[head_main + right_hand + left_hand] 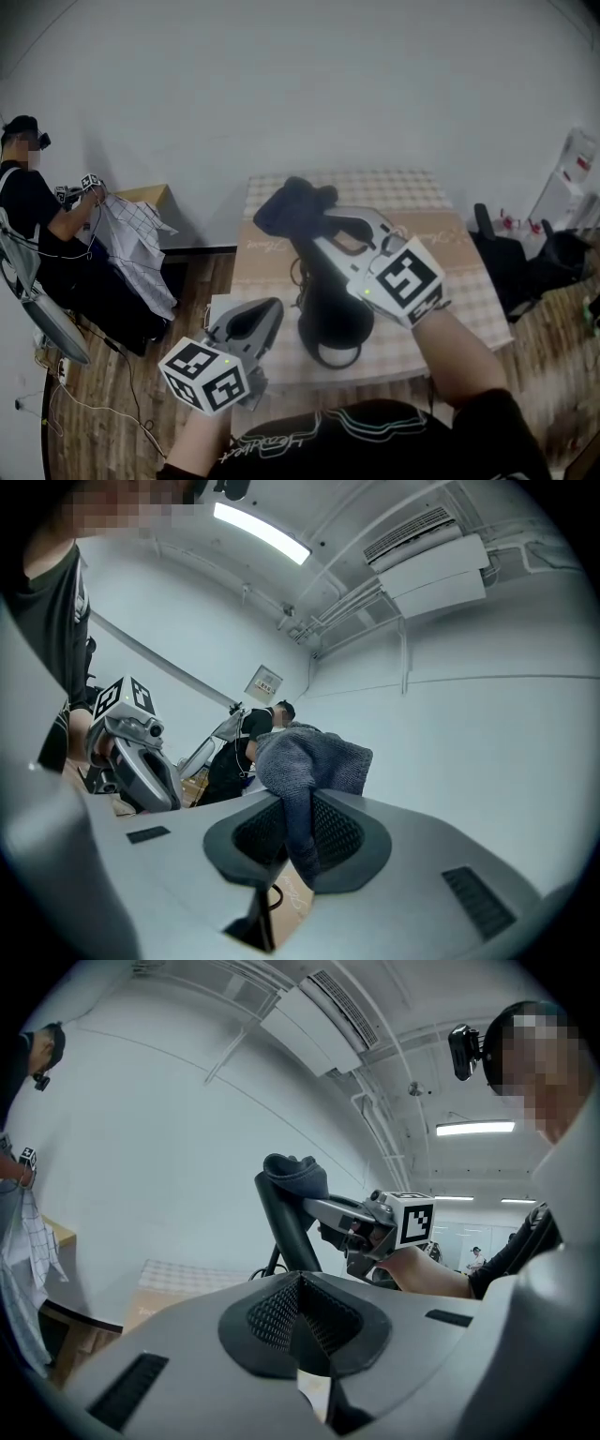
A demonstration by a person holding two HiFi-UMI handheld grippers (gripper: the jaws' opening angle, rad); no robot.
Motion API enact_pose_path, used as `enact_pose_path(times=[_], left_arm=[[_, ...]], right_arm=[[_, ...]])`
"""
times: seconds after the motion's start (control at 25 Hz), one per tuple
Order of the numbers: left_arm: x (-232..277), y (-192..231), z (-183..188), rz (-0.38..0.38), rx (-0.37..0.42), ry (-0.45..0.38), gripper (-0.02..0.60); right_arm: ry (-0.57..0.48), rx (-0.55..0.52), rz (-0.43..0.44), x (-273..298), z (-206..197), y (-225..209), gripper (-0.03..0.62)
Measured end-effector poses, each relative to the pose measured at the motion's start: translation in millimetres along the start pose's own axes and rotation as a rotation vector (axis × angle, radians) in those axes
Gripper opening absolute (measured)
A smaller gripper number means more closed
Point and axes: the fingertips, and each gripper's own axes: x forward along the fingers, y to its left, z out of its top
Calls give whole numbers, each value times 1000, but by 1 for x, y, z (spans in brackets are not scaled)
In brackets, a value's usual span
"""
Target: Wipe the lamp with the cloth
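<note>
Right hand-held gripper [298, 855]: cloth [292, 208] over lamp [328, 314]

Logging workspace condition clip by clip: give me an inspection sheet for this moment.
Surface: beige table with a checked far strip.
Job's things: black desk lamp with round base stands on the table; dark grey knitted cloth sits over its top.
Clutter: nothing seen on the table.
Grippers: right hand-held gripper shut on the cloth; left hand-held gripper shut, empty, left of the lamp's base.
Cables: black cable loop at the lamp's base; thin floor cables at left.
Surroundings: white wall, wooden floor, second person handling checked fabric, black bag.
</note>
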Motion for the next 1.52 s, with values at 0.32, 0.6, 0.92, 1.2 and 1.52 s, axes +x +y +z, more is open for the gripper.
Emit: enact_pose_path(times=[0.32, 0.6, 0.92, 1.2, 1.52], left_arm=[[2, -18, -15, 35, -25, -6, 0], [-1, -35, -32, 64, -36, -4, 0], [-12, -53, -44, 98, -40, 6, 0], [-18, -71, -51, 110, -34, 11, 0], [-20, -89, -58, 110, -41, 7, 0]], right_arm=[[6, 14, 51, -14, -17, 13, 57], [15, 23, 80, -30, -32, 27, 57], [36, 5, 120, -42, -45, 49, 57], [61, 15, 147, -58, -61, 68, 57], [114, 47, 176, -72, -86, 83, 57]])
